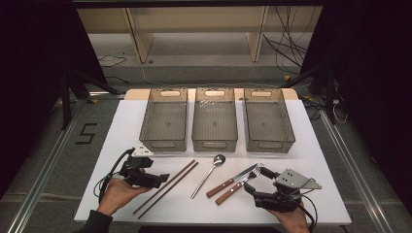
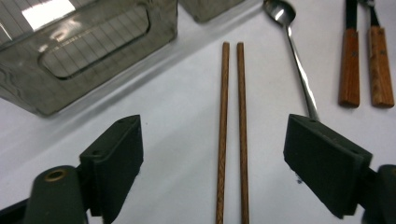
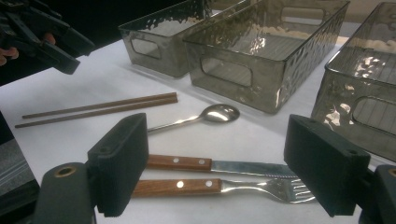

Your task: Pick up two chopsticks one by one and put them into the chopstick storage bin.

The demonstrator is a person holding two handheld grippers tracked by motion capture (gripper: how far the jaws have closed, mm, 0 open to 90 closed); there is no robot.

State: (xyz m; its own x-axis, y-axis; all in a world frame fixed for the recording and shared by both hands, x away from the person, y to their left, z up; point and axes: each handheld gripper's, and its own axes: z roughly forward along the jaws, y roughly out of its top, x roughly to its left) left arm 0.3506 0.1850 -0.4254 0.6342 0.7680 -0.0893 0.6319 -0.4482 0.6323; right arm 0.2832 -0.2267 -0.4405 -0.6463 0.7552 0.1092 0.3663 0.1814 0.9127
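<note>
Left tool (image 2: pixel 212 154) gapes over slim wooden chopsticks (image 2: pixel 232 130); right tool (image 3: pixel 215 172) gapes above the wood-handled knife (image 3: pixel 210 164) and fork (image 3: pixel 219 186) near the table's front edge.

Three clear bins (image 1: pixel 214 119), two chopsticks (image 1: pixel 167 187), one spoon (image 1: pixel 209 174), one knife (image 1: pixel 232 179), one fork (image 1: pixel 240 184), two grippers (image 1: pixel 160 178)

left tool (image 1: pixel 163 178) agape, right tool (image 1: pixel 256 180) agape

Chopsticks (image 2: pixel 232 130) matt wood (grain visible); spoon (image 2: pixel 292 51) glossy metal.
</note>
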